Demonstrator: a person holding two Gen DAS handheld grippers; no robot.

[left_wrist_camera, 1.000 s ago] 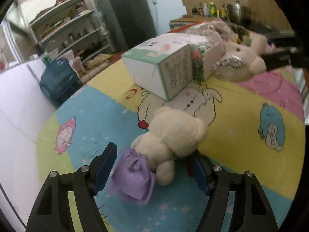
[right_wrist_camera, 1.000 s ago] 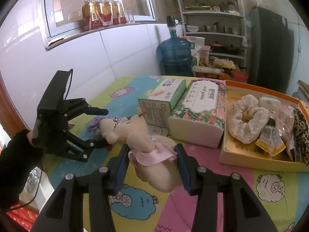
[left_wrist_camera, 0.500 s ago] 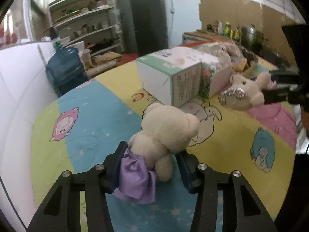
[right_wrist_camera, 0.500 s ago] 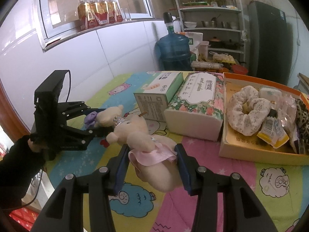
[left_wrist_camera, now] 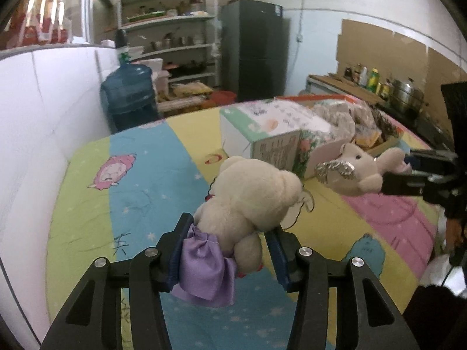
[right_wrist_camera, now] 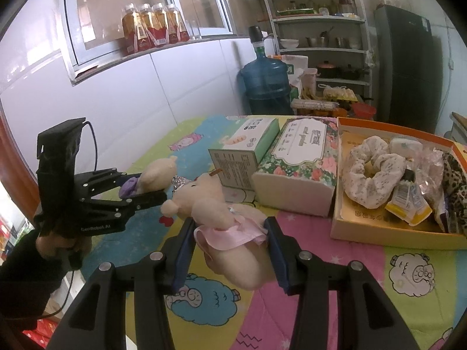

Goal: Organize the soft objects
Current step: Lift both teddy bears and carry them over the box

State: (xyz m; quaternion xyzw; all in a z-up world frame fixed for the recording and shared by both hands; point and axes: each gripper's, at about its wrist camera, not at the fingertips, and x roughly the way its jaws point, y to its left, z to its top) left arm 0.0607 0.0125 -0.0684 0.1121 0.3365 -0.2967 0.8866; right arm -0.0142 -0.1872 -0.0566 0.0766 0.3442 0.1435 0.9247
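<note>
My left gripper [left_wrist_camera: 229, 250] is shut on a cream plush bear in a purple skirt [left_wrist_camera: 248, 201] and holds it above the cartoon tablecloth [left_wrist_camera: 146, 186]. My right gripper [right_wrist_camera: 229, 248] is shut on a cream plush bear in a pink skirt [right_wrist_camera: 216, 213], also lifted. In the left wrist view the pink-skirt bear [left_wrist_camera: 356, 172] hangs at the right. In the right wrist view the purple-skirt bear [right_wrist_camera: 154, 175] sits in the left gripper [right_wrist_camera: 146, 188], just left of the pink one's head.
A mint tissue box [right_wrist_camera: 248, 151] and a floral tissue box [right_wrist_camera: 300, 160] lie mid-table. An orange box [right_wrist_camera: 379, 230] at the right holds a scrunchie [right_wrist_camera: 373, 175] and packets. A water jug [right_wrist_camera: 268, 81], shelves and a fridge stand behind.
My left gripper has shut on the purple-skirt bear and lifted it off the cloth. The two bears have come closer together. My right gripper keeps its hold.
</note>
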